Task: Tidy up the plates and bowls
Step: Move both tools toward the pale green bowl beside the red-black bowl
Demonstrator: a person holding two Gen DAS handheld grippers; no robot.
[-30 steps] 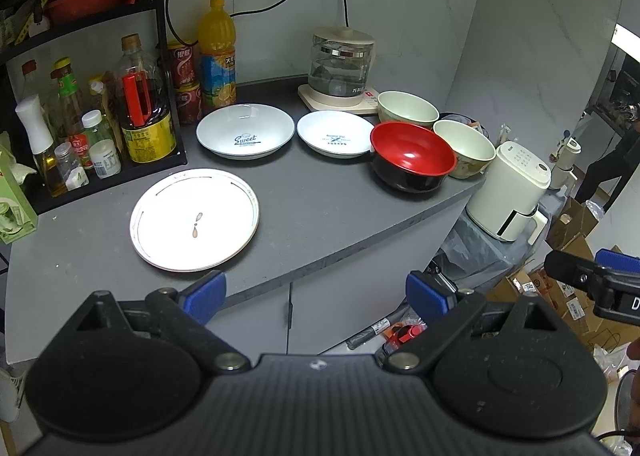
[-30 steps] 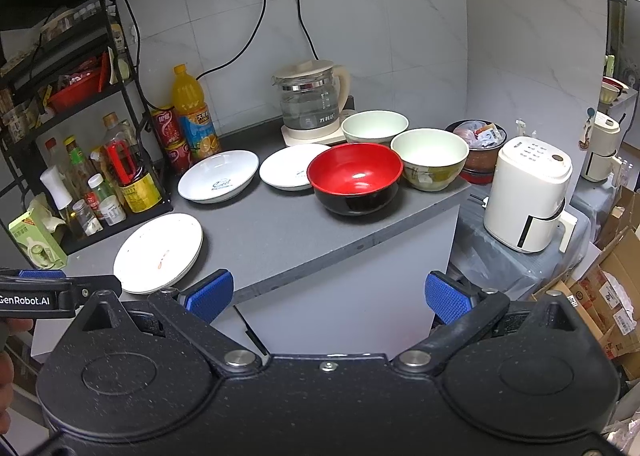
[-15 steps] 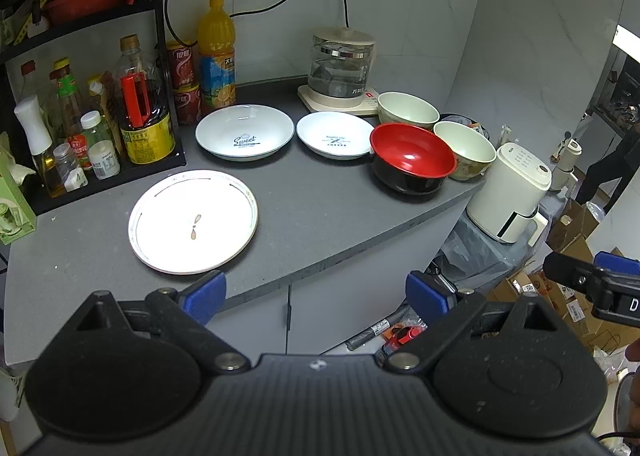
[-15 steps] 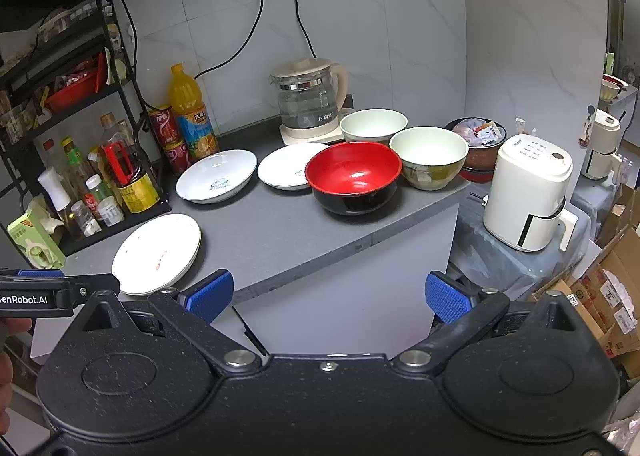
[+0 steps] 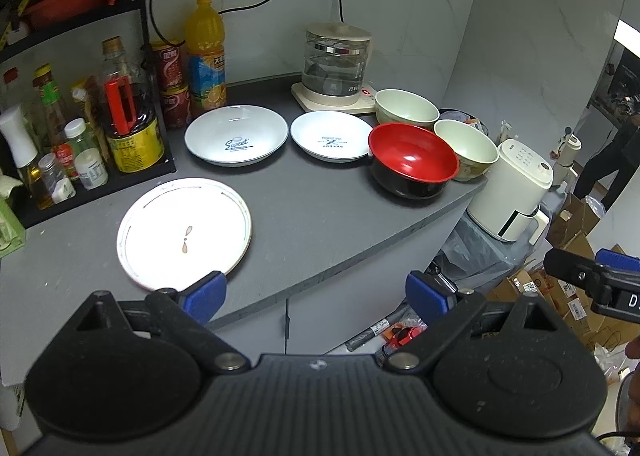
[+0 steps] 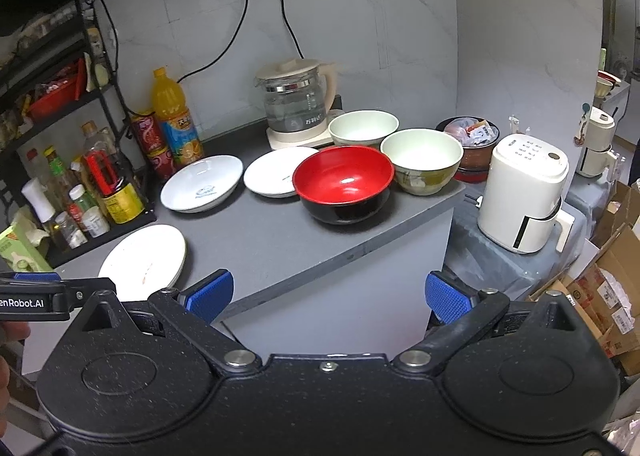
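Glass kettle (image 6: pixel 296 100), orange bottle (image 5: pixel 205 52), air fryer (image 6: pixel 524 192)

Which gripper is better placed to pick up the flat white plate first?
Left. The left gripper is open with the flat white plate just ahead of its left finger, while the right gripper faces the red bowl.

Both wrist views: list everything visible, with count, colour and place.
plates: 3, white, counter left and middle
red bowl: 1, red inside, black outside, counter front right
pale bowls: 2, cream, behind red bowl
kettle: 1, glass, by wall
orange bottle: 1, back left
rack: 1, black, holding bottles, left
appliance: 1, white, right of counter
left gripper: open, empty
right gripper: open, empty
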